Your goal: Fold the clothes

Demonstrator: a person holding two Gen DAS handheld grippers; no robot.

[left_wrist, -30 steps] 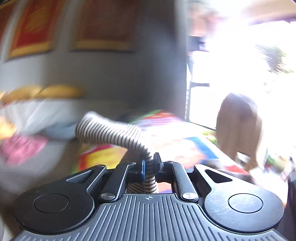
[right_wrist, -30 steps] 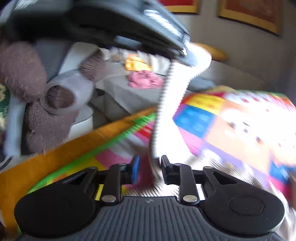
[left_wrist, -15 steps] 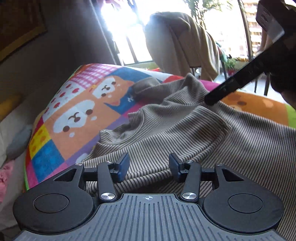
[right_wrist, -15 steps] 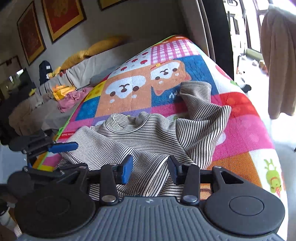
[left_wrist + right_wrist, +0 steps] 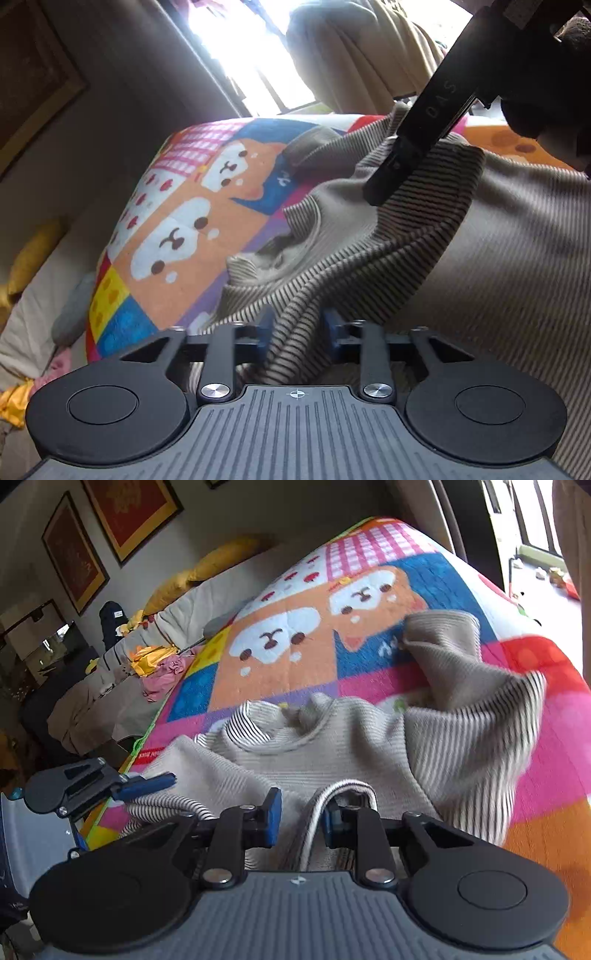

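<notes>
Fingers (image 5: pixel 266 328) of both grippers partly open around striped sweater (image 5: pixel 369 258) folds.

The sweater (image 5: pixel 332 746) lies on the near part of the blanket (image 5: pixel 288 657), its collar (image 5: pixel 273 734) toward the far side. One sleeve (image 5: pixel 454 646) reaches far right. A fold of the sweater sits between the fingers of the left gripper (image 5: pixel 298 332), at its near left edge. The right gripper (image 5: pixel 301 818) is at the near middle. Left of the blanket lies a sofa (image 5: pixel 207 602) with pillows (image 5: pixel 221 559) at its far end and a heap of clothes (image 5: pixel 159 664) nearer. Pictures (image 5: pixel 129 513) hang on the wall behind.
</notes>
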